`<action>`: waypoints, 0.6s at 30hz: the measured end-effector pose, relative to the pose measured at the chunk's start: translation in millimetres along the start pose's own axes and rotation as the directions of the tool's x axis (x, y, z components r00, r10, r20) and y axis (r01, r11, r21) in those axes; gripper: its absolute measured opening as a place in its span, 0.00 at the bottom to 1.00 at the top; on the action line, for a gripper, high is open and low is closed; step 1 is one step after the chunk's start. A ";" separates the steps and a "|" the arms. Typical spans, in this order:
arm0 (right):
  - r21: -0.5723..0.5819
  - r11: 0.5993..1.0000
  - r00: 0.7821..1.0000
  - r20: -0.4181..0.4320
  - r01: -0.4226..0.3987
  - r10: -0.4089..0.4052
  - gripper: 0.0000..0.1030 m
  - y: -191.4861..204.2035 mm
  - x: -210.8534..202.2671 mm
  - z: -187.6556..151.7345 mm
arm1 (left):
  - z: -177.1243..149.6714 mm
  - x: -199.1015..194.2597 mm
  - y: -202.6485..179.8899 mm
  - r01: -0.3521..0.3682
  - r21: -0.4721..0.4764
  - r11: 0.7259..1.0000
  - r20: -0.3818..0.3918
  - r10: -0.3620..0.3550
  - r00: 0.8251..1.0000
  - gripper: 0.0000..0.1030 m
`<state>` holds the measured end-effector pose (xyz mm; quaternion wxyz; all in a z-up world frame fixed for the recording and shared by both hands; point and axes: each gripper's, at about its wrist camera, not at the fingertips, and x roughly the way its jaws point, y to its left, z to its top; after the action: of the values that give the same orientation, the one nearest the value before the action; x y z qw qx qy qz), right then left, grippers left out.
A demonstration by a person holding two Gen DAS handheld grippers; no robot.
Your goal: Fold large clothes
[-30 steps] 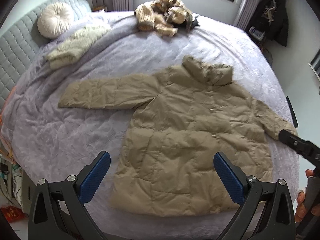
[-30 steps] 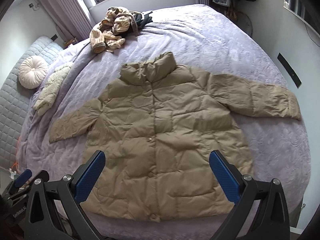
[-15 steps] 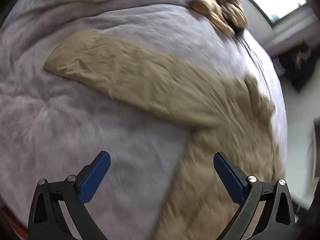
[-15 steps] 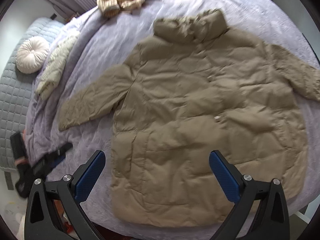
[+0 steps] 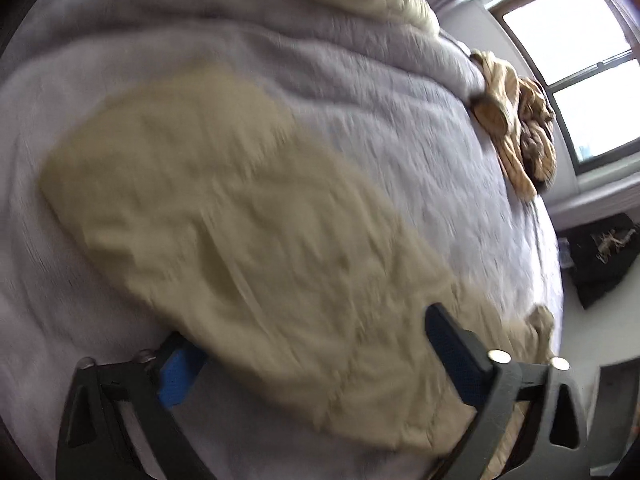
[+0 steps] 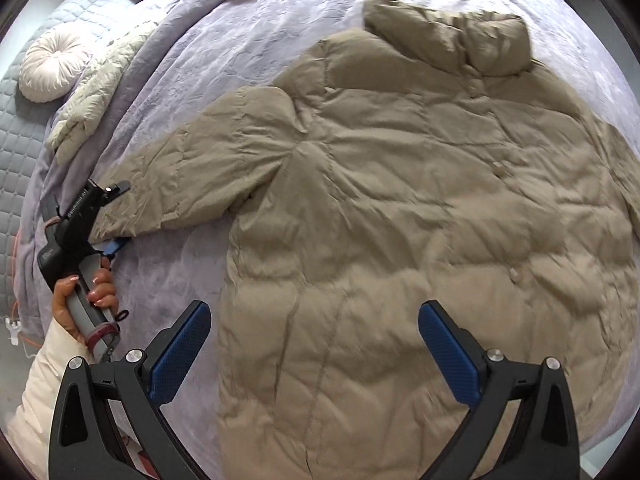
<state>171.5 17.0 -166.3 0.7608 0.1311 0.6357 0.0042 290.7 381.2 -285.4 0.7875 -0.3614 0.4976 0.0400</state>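
A tan puffer coat (image 6: 400,200) lies front up and spread out on the lilac bedspread (image 6: 168,280), collar toward the window. Its left sleeve (image 5: 224,220) stretches out to the side. My left gripper (image 5: 308,332) straddles the cuff end of that sleeve (image 6: 192,176); its jaws are closing with the sleeve between them, one blue pad partly tucked under the fabric. In the right wrist view the left gripper (image 6: 114,218) is held by a person's hand (image 6: 88,292). My right gripper (image 6: 314,312) hangs open over the coat's lower body, with nothing between its pads.
A round cream cushion (image 6: 54,66) and a folded cream quilted garment (image 6: 100,84) lie by the headboard. A heap of knitted clothes (image 5: 516,120) sits at the far side under the window (image 5: 580,60). The bed's edge runs close below the coat's hem.
Both grippers have dropped toward the bed. The left one swung out to the sleeve's end and now has the cuff between narrower jaws. The right one came closer to the coat's body.
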 end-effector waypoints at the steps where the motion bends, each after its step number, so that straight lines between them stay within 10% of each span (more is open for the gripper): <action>1: -0.009 1.000 1.000 0.005 -0.001 0.001 1.00 3.7 5.8 5.3 | 4.1 1.0 0.2 -0.011 0.005 1.000 0.008 0.011 1.000 0.57; 2: -0.024 1.000 1.000 0.014 -0.010 0.010 1.00 7.5 12.1 13.4 | 9.3 3.7 2.1 -0.004 0.005 1.000 0.002 0.004 1.000 0.19; 3: -0.033 0.999 1.000 0.023 -0.017 0.018 1.00 11.3 15.8 18.5 | 14.0 7.4 6.6 0.054 -0.006 0.999 -0.015 -0.054 0.998 0.06; 9: -0.085 0.993 0.991 0.104 -0.077 0.086 0.99 24.3 45.3 65.3 | 31.9 -23.1 1.8 0.173 0.043 0.984 0.065 -0.176 0.982 0.06; 11: -0.080 0.991 0.985 0.122 -0.109 0.119 0.78 22.5 53.6 75.9 | 31.5 -41.2 -8.9 0.184 0.098 0.978 0.088 -0.193 0.977 0.06; 13: -0.060 0.985 0.980 0.104 -0.163 0.169 0.17 18.5 65.4 85.4 | 32.4 -57.9 -26.8 0.189 0.158 0.969 0.116 -0.208 0.971 0.06; 18: 0.000 0.950 0.947 0.071 -0.313 0.312 0.10 10.0 103.4 96.3 | 22.1 -95.3 -84.1 0.240 0.300 0.923 0.144 -0.293 0.945 0.06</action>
<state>286.2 25.9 -249.0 0.7717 0.2343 0.5797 0.1167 295.1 361.1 -158.1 0.8715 -0.3061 0.3685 -0.1046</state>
